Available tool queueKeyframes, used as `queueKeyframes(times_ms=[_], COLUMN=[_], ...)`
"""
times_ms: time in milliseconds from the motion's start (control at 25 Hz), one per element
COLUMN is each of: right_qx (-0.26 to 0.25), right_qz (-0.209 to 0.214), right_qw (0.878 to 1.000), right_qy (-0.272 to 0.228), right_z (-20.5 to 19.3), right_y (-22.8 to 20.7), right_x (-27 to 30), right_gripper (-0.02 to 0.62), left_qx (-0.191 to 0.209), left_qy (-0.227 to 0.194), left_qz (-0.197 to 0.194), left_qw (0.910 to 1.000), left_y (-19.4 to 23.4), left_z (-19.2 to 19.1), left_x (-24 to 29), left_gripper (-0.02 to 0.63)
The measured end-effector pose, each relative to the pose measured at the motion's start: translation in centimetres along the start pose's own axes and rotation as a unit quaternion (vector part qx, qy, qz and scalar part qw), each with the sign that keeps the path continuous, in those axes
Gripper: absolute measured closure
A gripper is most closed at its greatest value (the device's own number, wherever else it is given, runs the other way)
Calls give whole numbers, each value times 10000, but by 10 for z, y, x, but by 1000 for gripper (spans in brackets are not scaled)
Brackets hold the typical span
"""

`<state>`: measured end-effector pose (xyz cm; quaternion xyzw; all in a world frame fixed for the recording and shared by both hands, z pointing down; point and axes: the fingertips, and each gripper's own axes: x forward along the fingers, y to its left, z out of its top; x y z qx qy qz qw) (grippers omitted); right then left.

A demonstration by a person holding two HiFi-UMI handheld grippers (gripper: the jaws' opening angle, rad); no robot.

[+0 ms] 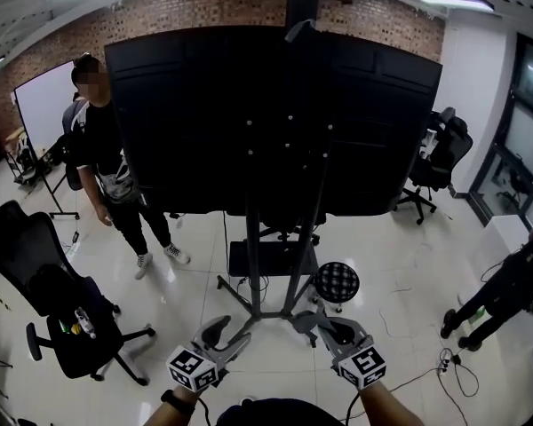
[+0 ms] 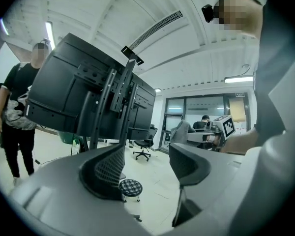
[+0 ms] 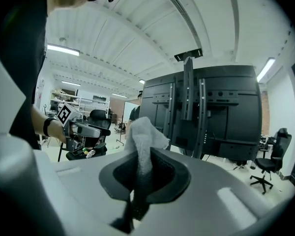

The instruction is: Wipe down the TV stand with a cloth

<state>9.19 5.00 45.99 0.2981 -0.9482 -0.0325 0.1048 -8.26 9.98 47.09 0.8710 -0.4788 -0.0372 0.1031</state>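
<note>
Flooring of glossy white tile [image 1: 409, 264] spreads across the room. At its middle stands a big black flat screen [image 1: 275, 118], seen from the back, which hides most of the far brick wall. The screen is mounted on a black metal TV stand [image 1: 252, 256] with two upright poles and splayed legs that reach toward the near side.

A person in dark clothes [image 1: 115, 167] stands at the far left, just beside the screen's left edge. A black wheeled office chair [image 1: 58, 291] sits at the near left, well apart from the stand. A small round stool with a black-and-white checked seat [image 1: 338, 282] stands on the floor just right of the stand's poles.

At the near edge, both grippers are held just short of the stand's legs, touching nothing on it. The left gripper [image 1: 231, 331] is on the left, its jaws spread wide with nothing between them; only floor and the stool show through the gap. The right gripper [image 1: 333, 327] has its jaws pressed together on a crumpled white cloth [image 3: 143, 136], which is pinched low and puffs up above them, clear of the stand.
</note>
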Motion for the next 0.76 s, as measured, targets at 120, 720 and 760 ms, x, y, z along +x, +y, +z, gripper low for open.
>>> queueKeyframes(times_ms=[120,720,760], right_qx=[-76,-511,-469], right_qz=[135,639,635], right_qw=[9998,9964,9966], right_qy=[-129,-219,-229], right_z=[8,18,15], right_y=[1,8,7], right_x=[-8,-22,-22], right_gripper=[580,580,581], left_qx=[13,16,14], left_qy=[-58,-173,-169], left_qz=[40,121,124], left_qw=[10000,9998,9998], left_y=[-7,-32,-32], left_z=[-3,7,7], left_x=[2,25,25], left_gripper=[298,298,298])
